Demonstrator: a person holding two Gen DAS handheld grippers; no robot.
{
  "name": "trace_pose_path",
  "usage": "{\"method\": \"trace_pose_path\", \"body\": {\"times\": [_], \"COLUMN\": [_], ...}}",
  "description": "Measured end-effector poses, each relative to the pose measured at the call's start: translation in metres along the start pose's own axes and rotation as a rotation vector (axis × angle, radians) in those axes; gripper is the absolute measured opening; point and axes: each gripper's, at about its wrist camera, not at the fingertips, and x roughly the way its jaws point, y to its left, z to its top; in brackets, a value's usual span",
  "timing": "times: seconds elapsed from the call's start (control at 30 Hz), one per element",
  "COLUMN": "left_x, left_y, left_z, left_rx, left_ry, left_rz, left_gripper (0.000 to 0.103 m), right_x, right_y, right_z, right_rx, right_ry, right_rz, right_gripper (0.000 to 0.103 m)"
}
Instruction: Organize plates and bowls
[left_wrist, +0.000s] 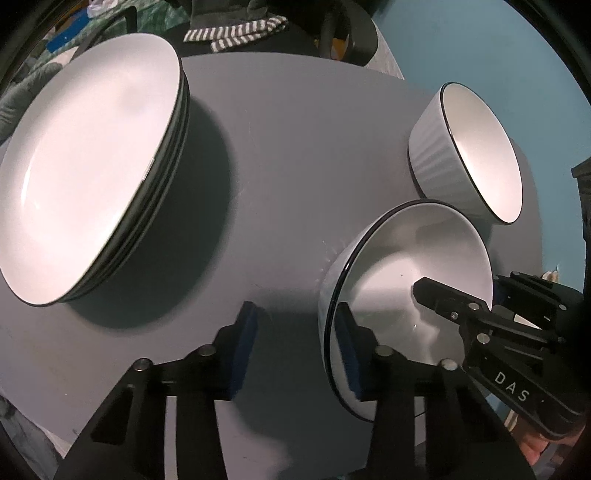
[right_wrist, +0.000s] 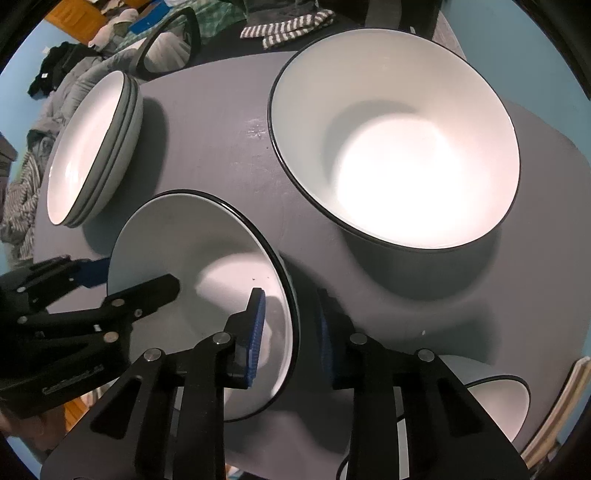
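Observation:
A white bowl with a black rim (left_wrist: 399, 266) (right_wrist: 207, 251) stands on the grey round table (left_wrist: 288, 155) (right_wrist: 221, 129), with both grippers at it. My left gripper (left_wrist: 297, 349) (right_wrist: 142, 275) straddles its left rim, one finger inside and one outside, and a wide gap shows at the outer pad. My right gripper (right_wrist: 291, 336) (left_wrist: 495, 291) straddles the opposite rim the same way, a little gap on each side. A second, larger-looking bowl (left_wrist: 480, 155) (right_wrist: 399, 147) sits just beyond. A stack of white plates (left_wrist: 92, 166) (right_wrist: 88, 147) lies at the far left.
Part of another bowl (right_wrist: 498, 402) shows at the lower right, near the table's edge. A striped cloth (left_wrist: 236, 33) (right_wrist: 288, 27) lies past the far edge, beside a dark chair. Clothes (right_wrist: 26, 192) are piled to the left of the table.

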Motion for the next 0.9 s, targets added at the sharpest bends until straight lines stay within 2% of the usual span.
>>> {"method": "trace_pose_path", "body": {"times": [0.03,0.13,0.27,0.47,0.7,0.9], "left_x": [0.001,0.001,0.001,0.000,-0.003,-0.009], "left_y": [0.001,0.003,0.006,0.006,0.007,0.010], "left_z": [0.000,-0.002,-0.004,-0.008,-0.013,-0.014], "left_rx": [0.000,-0.010,-0.021,-0.047,-0.067,-0.069], "left_ry": [0.005,0.010,0.021,0.022,0.034,0.010], "left_rz": [-0.006,-0.041,-0.082,-0.091,-0.076,-0.081], "left_gripper": [0.033,0.026,0.011,0.009,0.007,0.007], "right_x": [0.000,0.002,0.008,0.007,0.006,-0.002], "right_y": [-0.001,0.003,0.007,0.000,0.002,0.005], "right_z": [0.000,0.004,0.003,0.003,-0.001,0.006], "right_rx": [-0.001,-0.003,0.002,0.032,0.024,0.046], "right_ry": [0.002,0.004,0.007,0.019,0.025,0.013], "right_rz": [-0.001,0.006,0.023,0.033,0.029,0.043], "right_gripper": [0.023,0.017,0.014,0.008,0.008,0.008]}}
